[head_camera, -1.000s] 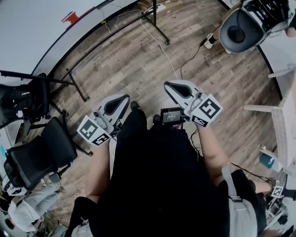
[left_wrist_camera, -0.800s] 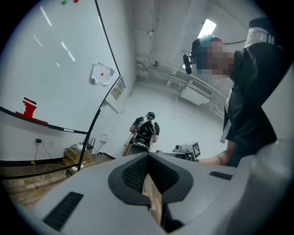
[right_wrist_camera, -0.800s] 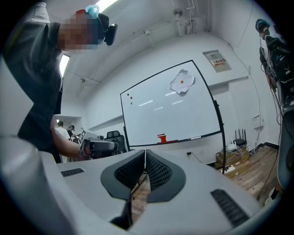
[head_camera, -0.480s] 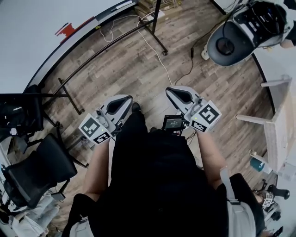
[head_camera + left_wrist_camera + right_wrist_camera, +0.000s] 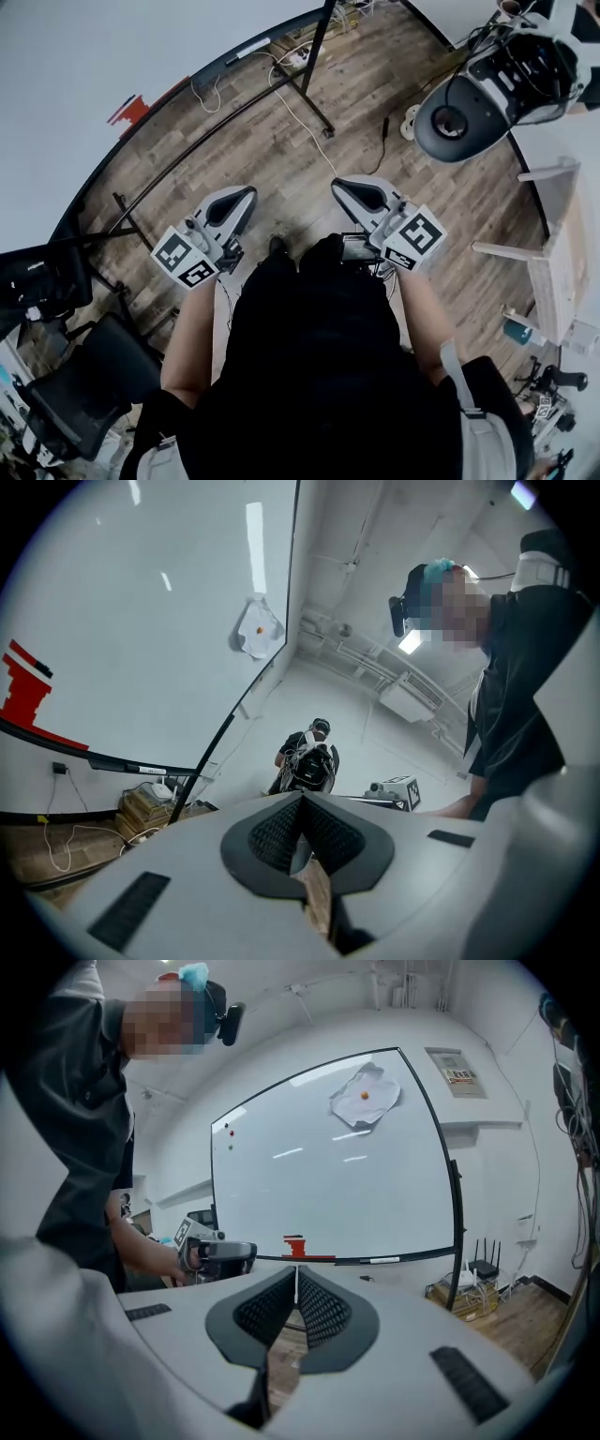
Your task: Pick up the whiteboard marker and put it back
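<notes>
Where they hover, left gripper [image 5: 242,195] and right gripper [image 5: 345,186] are closed on nothing.

Bright, even indoor light fills all three views. We see the wooden floor [image 5: 281,150] lit flatly, with only faint, soft shadows. Straight lines bow toward the borders, and both gripper views fade to black at their corners. Pale streaks of glare lie on the whiteboard [image 5: 328,1176], and a ceiling lamp [image 5: 410,641] burns out to white. Up close, the grey shells of the left gripper [image 5: 302,803] and right gripper [image 5: 296,1274] look soft to us.
</notes>
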Tool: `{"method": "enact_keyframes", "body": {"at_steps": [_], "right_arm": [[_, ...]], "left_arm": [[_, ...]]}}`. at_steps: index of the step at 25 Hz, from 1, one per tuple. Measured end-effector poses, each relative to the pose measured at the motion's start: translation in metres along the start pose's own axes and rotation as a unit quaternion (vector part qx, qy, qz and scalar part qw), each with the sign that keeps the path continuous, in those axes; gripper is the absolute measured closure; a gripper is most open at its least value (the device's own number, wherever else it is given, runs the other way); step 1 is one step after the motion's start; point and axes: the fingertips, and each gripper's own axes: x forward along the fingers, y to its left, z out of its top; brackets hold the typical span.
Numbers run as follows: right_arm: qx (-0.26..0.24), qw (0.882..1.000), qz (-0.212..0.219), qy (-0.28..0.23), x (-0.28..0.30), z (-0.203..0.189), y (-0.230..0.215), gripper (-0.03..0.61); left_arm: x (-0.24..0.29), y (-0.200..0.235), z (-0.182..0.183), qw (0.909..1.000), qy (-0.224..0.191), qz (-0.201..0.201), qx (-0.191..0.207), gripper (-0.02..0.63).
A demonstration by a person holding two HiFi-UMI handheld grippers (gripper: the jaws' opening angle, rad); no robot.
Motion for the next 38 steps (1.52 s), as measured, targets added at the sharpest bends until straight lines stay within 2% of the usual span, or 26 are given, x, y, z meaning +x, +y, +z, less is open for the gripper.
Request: {"method": "enact_keyframes", "body": {"at_steps": [4,9,15,19,22,28,32,35,38], "right_arm": [[-0.009,1.000,0.006,-0.001,0.019,0.010,-0.027,0.558],[-0.003,1.000,0.029,0.000,0.042,0.013,-0.084,0.558],[0.017,0.997,0.075,0.001,0.065,0.009,-0.163,0.558],[0.013,0.994,0.110,-0.007,0.093,0.028,-0.212,0.558],[0.010,0.990,0.137,-0.016,0.105,0.042,-0.242,0.558],[0.009,0.982,0.187,-0.004,0.136,0.050,-0.279,0.558],[0.005,0.977,0.215,0.009,0.170,0.044,-0.292,0.558],[0.004,0.973,0.229,0.012,0.197,0.046,-0.295,0.558],[0.001,0.973,0.231,0.015,0.219,0.054,-0.295,0.558]], "left_arm": [[0.025,0.024,0.008,0.9999,0.008,-0.009,0.005,0.601],[0.065,0.065,0.013,0.9999,0.013,0.005,0.002,0.603],[0.115,0.113,0.018,0.9980,0.038,0.050,0.009,0.603],[0.143,0.146,0.032,0.9951,0.054,0.081,0.013,0.602],[0.168,0.160,0.044,0.9923,0.064,0.101,0.034,0.603],[0.185,0.196,0.075,0.9849,0.053,0.156,0.053,0.603],[0.182,0.220,0.078,0.9809,0.041,0.186,0.041,0.602],[0.176,0.238,0.079,0.9798,0.035,0.195,0.030,0.603],[0.172,0.251,0.097,0.9808,0.018,0.192,0.033,0.602]]}}
